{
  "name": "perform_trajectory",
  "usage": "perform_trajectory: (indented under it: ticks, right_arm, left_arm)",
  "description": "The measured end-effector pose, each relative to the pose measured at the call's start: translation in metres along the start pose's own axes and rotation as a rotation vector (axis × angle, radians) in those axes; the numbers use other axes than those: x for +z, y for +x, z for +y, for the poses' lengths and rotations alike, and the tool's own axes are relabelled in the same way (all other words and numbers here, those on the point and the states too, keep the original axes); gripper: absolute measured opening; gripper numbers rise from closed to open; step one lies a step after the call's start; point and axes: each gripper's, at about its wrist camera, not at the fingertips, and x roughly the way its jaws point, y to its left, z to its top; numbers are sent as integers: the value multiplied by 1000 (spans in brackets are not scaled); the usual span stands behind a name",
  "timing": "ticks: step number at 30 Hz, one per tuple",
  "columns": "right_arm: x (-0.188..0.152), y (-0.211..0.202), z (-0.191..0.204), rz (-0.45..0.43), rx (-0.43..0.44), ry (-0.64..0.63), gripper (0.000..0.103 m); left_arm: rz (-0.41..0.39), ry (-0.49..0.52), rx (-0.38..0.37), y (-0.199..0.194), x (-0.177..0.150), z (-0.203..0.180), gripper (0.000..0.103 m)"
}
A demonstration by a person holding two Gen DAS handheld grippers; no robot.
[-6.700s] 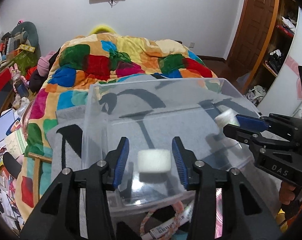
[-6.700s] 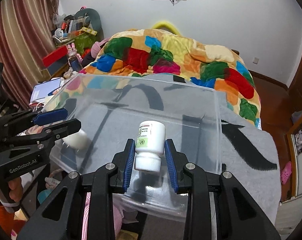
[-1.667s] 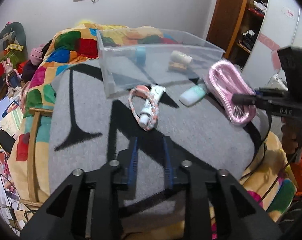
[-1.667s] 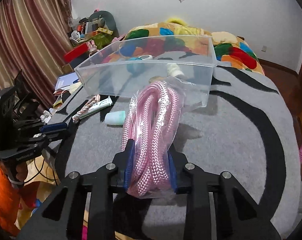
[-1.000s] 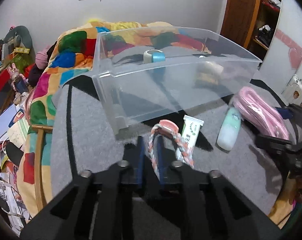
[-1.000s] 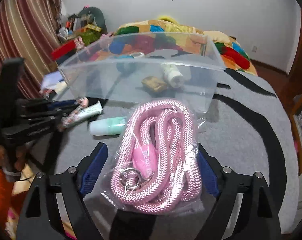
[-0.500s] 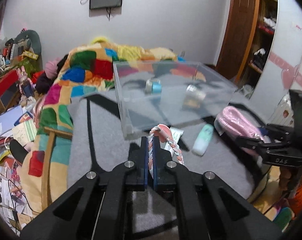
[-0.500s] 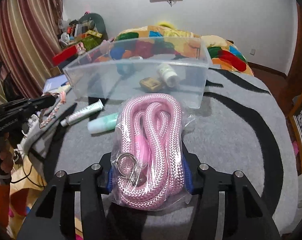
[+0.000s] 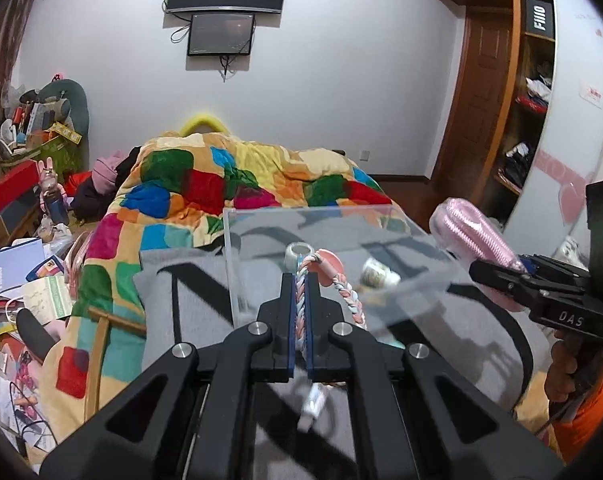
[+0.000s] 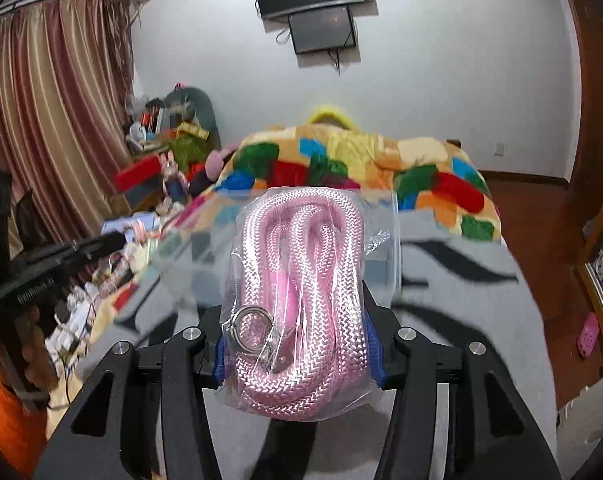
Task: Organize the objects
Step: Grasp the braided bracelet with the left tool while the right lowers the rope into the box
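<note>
Pink rope point(image 10: 301, 300), coiled and sealed in a clear plastic bag with a metal ring point(image 10: 250, 330) showing at its near end, sits clamped between the blue pads of the right gripper point(image 10: 299, 354), lifted above the grey blanket point(image 10: 481, 344). In the left wrist view the same bagged rope point(image 9: 475, 240) juts from the right gripper point(image 9: 501, 276) at the frame's right edge, just beside the bin's right side.

The left gripper point(image 9: 300, 320) is pinched tight on a braided cord point(image 9: 301, 304) of pink, white and pale blue, whose loop carries a pink tab point(image 9: 328, 264) and arcs to the right of the jaws. The cord hangs in front of and over the near edge of a clear plastic bin point(image 9: 233, 272) resting on the grey blanket point(image 9: 193, 300) with its black lettering.

Inside the bin, seen through its walls, lie a tape roll point(image 9: 297, 252) and a white bottle point(image 9: 379, 274) on its side. A white tube point(image 9: 313, 404), blurred, lies on the blanket below the left gripper.

Beyond the bin spreads a patchwork quilt point(image 9: 221, 184) in red, green, blue and yellow. A dark screen point(image 9: 220, 34) is mounted on the white wall, and striped curtains point(image 10: 49, 120) hang at the left of the right wrist view, where the left gripper point(image 10: 97, 246) also appears, blurred.
</note>
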Motion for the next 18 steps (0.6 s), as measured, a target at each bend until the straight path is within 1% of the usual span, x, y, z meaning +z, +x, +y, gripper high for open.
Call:
perform_trajectory:
  ticks: [3,7,12,14,18]
  right_arm:
    - [19,12,-1,-20,-14,1,48]
    - [37,39,0,-4,-13,0,48]
    - [45,83,-1,63,-11,16,48]
    - [46,101,0,97,-9,20,48]
    - [41,123,3,153,-1,10,48]
  left_arm:
    - [10,-6,7,17,9,1,2]
    - [44,-24,19,44,19,6,2]
    - [112,-51,24,81,23,11,2]
    - [138,-39,31,95,22,9,2]
    - [180,-6,42,112,16,3,3]
